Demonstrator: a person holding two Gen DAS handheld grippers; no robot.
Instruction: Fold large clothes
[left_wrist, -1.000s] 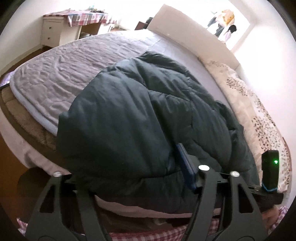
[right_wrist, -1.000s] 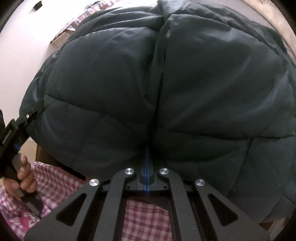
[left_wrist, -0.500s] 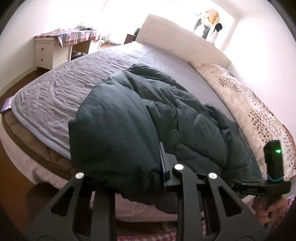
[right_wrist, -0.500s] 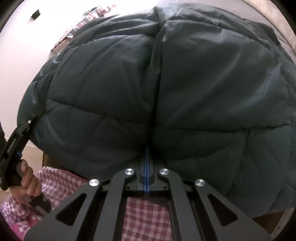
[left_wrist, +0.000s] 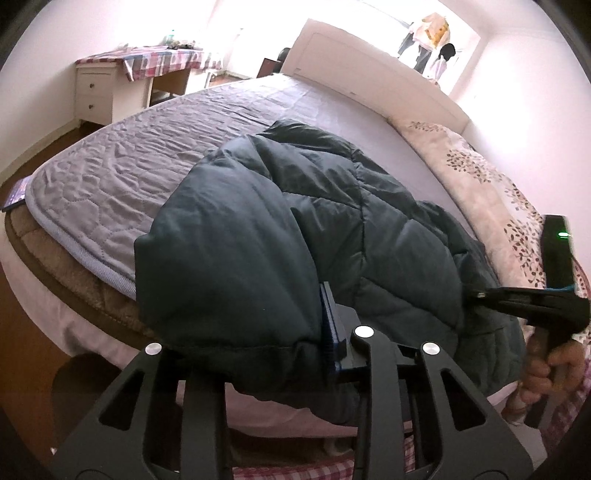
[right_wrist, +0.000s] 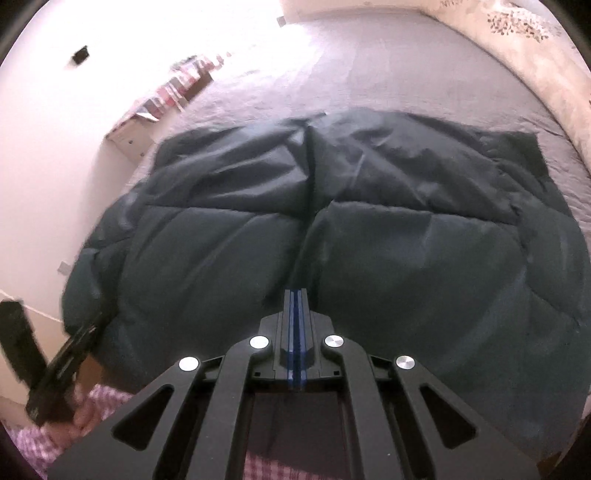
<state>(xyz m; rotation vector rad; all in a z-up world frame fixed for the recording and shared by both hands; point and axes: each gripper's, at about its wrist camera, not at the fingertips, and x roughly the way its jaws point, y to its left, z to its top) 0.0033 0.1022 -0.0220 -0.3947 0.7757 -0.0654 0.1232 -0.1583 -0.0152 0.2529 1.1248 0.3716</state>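
A large dark green quilted jacket (left_wrist: 295, 236) lies on the bed, its near hem at the bed's front edge. It fills the right wrist view (right_wrist: 369, 229). My left gripper (left_wrist: 258, 332) is shut on the jacket's near left hem; puffy fabric bulges over its left finger and hides it. My right gripper (right_wrist: 296, 295) is shut, its blue pads pressed together on the hem by the centre seam. It also shows at the right of the left wrist view (left_wrist: 480, 295), pinching the jacket's edge.
The bed has a grey quilted cover (left_wrist: 129, 162), a white headboard (left_wrist: 369, 74) and a floral duvet (left_wrist: 491, 192) along its right side. A white desk with a checked cloth (left_wrist: 122, 74) stands at the far left. Wooden floor (left_wrist: 22, 332) lies at the left.
Both grippers have pulled back and lifted with the hem held. The jacket now lies flatter and farther out on the bed, with more grey cover showing beyond it.
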